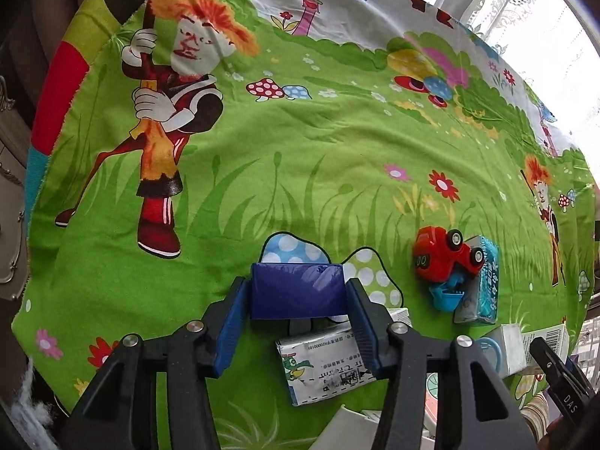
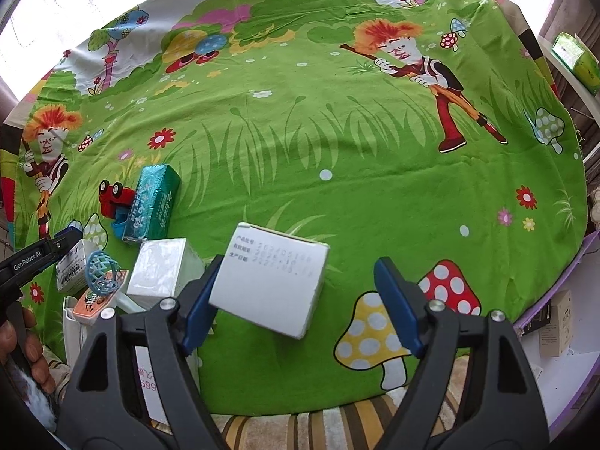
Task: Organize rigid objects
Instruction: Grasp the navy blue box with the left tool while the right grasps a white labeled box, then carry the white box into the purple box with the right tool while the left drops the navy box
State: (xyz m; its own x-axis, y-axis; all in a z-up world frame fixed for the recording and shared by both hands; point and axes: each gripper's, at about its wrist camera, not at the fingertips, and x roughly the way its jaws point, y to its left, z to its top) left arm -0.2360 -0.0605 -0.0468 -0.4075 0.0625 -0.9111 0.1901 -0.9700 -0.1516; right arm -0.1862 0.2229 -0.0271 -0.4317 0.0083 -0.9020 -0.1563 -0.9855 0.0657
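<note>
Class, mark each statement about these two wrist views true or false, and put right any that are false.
1. The left hand-held gripper has a dark blue box between its pads. True.
2. The red toy car stands alone, clear of everything. False: it leans against the teal box.
3. A white box sits between the right hand-held gripper's fingers. True; the right pad stands clear of it.
4. The cloth is plain white. False: it is a green cartoon print with mushrooms.
</note>
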